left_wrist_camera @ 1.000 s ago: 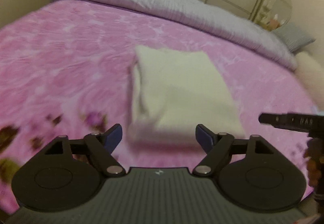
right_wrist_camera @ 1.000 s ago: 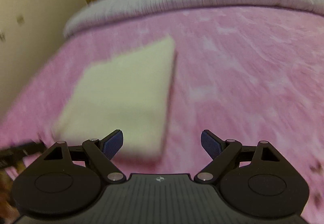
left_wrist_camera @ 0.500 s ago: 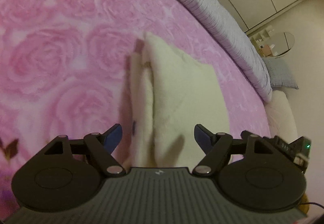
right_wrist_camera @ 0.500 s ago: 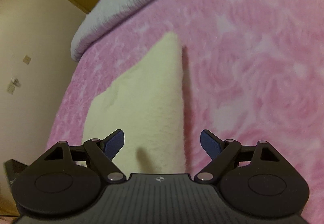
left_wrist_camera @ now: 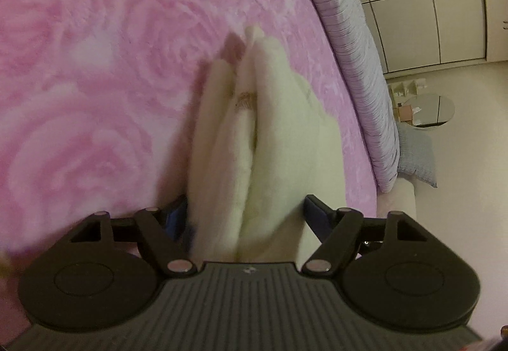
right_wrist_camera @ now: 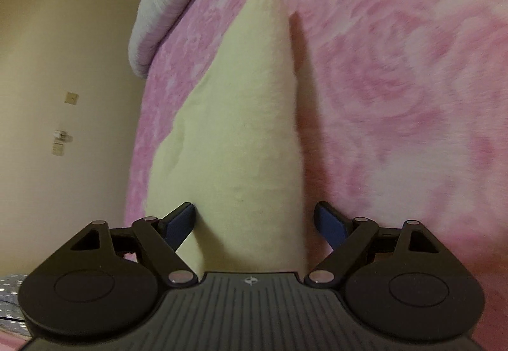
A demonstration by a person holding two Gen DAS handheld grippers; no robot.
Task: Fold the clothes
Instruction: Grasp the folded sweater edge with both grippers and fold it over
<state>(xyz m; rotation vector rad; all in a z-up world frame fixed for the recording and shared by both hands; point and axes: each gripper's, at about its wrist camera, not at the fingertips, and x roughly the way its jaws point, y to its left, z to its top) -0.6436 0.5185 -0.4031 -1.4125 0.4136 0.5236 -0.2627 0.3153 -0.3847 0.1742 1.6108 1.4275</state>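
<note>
Pink rose-patterned plush blanket (left_wrist_camera: 79, 97) covers the bed in both wrist views, with a grey ribbed quilt (left_wrist_camera: 355, 65) bunched along its far edge and pale wardrobe doors (left_wrist_camera: 444, 1) beyond.

Task item: one cream fleecy folded garment (right_wrist_camera: 241, 128), lying flat on the blanket in a compact stack. The left view shows several layers along its open side, with a small pinkish label tucked between them. It already lies folded; whether a further fold is due, I cannot settle from this moment.

My left claw (left_wrist_camera: 246, 214) is spread wide, its blue-padded fingers standing either side of the garment's near end at the layered edge. Cloth sits between them, but the pads do not grip it. My right claw (right_wrist_camera: 255, 220) is likewise spread, straddling the near end at the smooth folded edge, nothing pinched.

Governing relation: the garment's long axis runs straight ahead from each claw, away toward the quilt. Both claws are at the near short end, one at each side, equally close. Judgement: any coming move, whether a lift, a further fold away from me or a straightening, turns on that near edge being taken evenly at both corners; an uneven take would skew the stack.
</note>
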